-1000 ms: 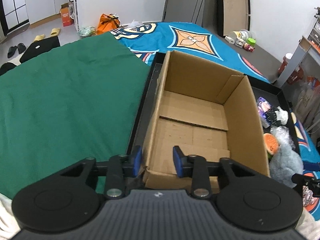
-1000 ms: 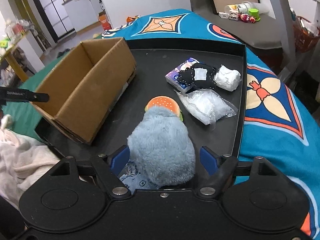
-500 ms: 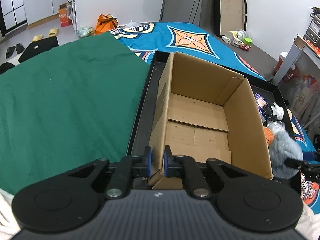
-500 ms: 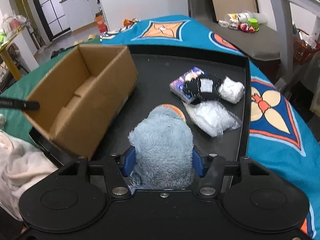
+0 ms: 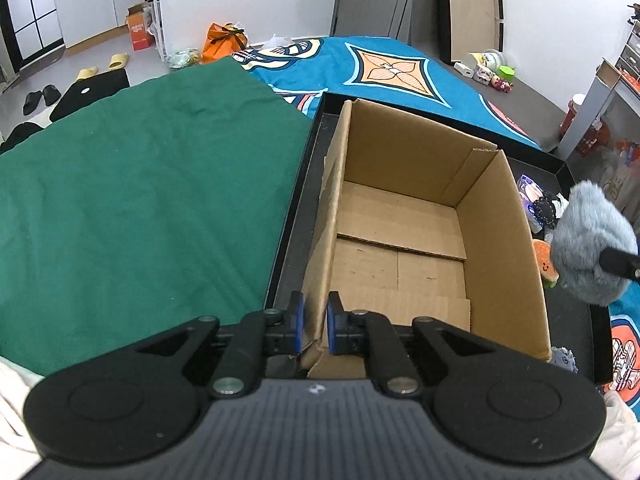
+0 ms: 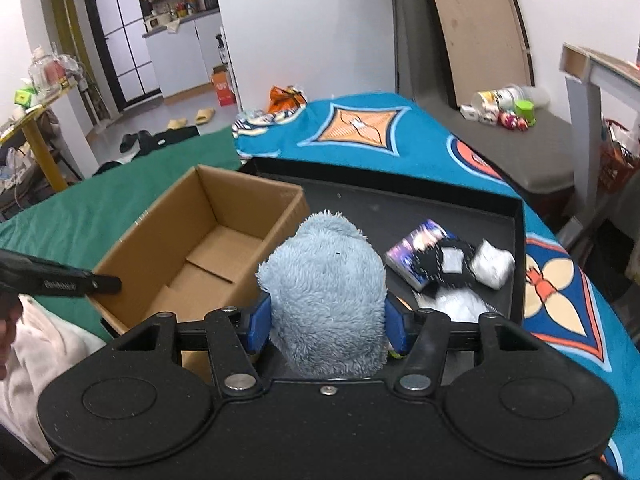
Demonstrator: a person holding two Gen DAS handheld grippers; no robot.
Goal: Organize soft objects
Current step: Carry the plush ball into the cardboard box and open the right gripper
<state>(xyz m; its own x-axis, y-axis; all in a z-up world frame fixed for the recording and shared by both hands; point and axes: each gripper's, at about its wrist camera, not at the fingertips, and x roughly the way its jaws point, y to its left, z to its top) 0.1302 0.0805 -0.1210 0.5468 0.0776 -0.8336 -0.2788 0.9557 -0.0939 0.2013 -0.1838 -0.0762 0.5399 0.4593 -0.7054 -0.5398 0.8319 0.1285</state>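
An open cardboard box [image 5: 404,236] stands empty in a black tray [image 5: 294,216]. My left gripper [image 5: 314,326] is shut on the box's near left corner wall. My right gripper [image 6: 326,322] is shut on a fluffy blue-grey plush [image 6: 324,280] and holds it in the air just right of the box [image 6: 200,236]. The plush also shows in the left wrist view [image 5: 592,240], raised above the tray. A burger plush [image 5: 544,264] lies on the tray below it.
On the tray's right side [image 6: 516,240] lie a colourful packet [image 6: 416,252], a black patterned soft item [image 6: 450,262], a white bundle [image 6: 492,266] and a clear plastic bag [image 6: 452,306]. A green cloth [image 5: 140,200] covers the surface left of the tray.
My right gripper closed on the blue-grey plush and lifted it off the tray toward the box. My left gripper closed on the box's corner wall.
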